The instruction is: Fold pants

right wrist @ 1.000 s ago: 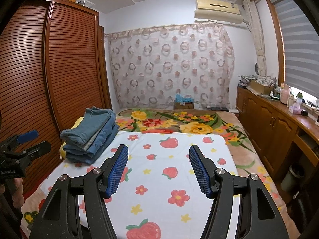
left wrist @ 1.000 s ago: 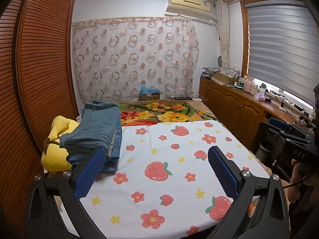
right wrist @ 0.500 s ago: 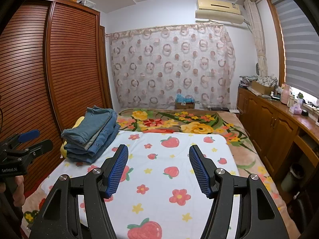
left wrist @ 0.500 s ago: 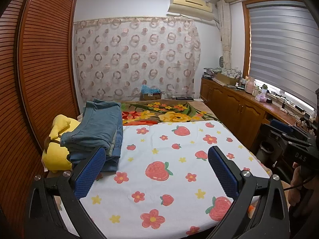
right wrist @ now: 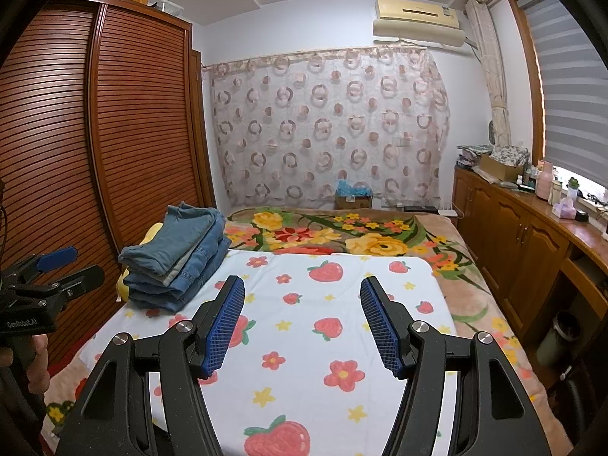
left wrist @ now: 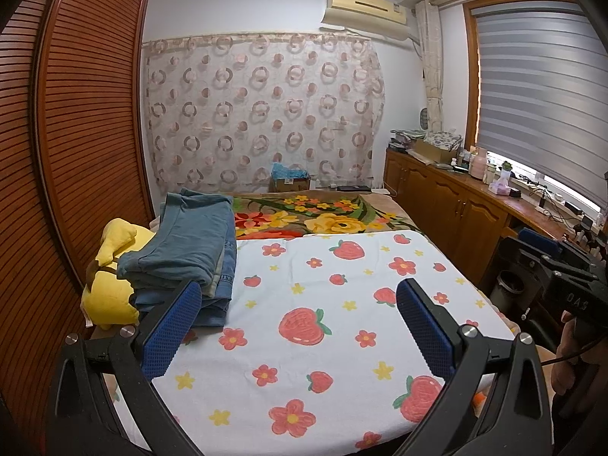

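Two hand-held grippers in view, both w/ blue pads spread wide, nothing between them. Left hand-held gripper (left wrist: 298, 326) hovers over the near left part of the bed (left wrist: 380, 205); right hand-held gripper (right wrist: 302, 323) over the near middle. Neither touches cloth.

Pants (left wrist: 190, 250) = stack of folded denim, several pairs, at the bed's left edge, about mid-length. Top pair greyer blue, lower ones lighter jeans w/ visible seams. Right wrist cam shows the same stack (right wrist: 176, 254), folds facing the near edge.

Stack sits partly on the white strawberry/flower sheet (left wrist: 326, 326), partly against a yellow plush toy (left wrist: 110, 288) wedged btw stack and wardrobe (left wrist: 76, 152) on the left. Left hand-held gripper's left pad overlaps the stack's near corner in the left cam; contact can't be told.

Sheet covers the near half of the bed; floral blanket (right wrist: 342, 235) shows past its far edge. Cardboard box (right wrist: 353, 199) beyond the bed's far end, under the ring-pattern curtain (right wrist: 326, 125). Wooden cabinets (right wrist: 524, 243) along the right side, AC unit (right wrist: 418, 22) above the curtain.
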{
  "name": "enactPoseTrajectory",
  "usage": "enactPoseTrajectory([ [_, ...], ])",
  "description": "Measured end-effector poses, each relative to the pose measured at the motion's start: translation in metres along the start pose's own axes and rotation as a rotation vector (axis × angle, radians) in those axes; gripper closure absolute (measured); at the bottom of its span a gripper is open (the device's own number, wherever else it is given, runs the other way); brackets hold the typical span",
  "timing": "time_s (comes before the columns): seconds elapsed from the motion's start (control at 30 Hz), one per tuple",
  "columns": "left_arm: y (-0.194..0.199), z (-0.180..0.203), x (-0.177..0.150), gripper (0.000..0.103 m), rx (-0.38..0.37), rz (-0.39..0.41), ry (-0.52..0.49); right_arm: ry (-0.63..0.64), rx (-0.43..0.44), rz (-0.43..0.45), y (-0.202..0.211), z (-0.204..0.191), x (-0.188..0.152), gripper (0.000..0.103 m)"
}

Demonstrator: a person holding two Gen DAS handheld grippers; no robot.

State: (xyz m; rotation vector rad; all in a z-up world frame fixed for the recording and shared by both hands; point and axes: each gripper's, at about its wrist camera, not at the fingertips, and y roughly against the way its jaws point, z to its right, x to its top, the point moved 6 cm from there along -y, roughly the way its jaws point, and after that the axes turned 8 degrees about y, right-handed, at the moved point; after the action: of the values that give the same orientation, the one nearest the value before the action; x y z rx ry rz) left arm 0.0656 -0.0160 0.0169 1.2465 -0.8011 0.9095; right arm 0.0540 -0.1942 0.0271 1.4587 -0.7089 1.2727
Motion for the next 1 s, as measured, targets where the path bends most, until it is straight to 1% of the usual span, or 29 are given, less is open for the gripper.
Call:
enactPoseTrajectory([
  [1.0, 0.0009, -0.0008, -0.0001, 0.0, -0.001, 0.001, -0.001, 0.001, 0.006, 0.001, -0.0016, 0.0002, -0.0006, 0.037],
])
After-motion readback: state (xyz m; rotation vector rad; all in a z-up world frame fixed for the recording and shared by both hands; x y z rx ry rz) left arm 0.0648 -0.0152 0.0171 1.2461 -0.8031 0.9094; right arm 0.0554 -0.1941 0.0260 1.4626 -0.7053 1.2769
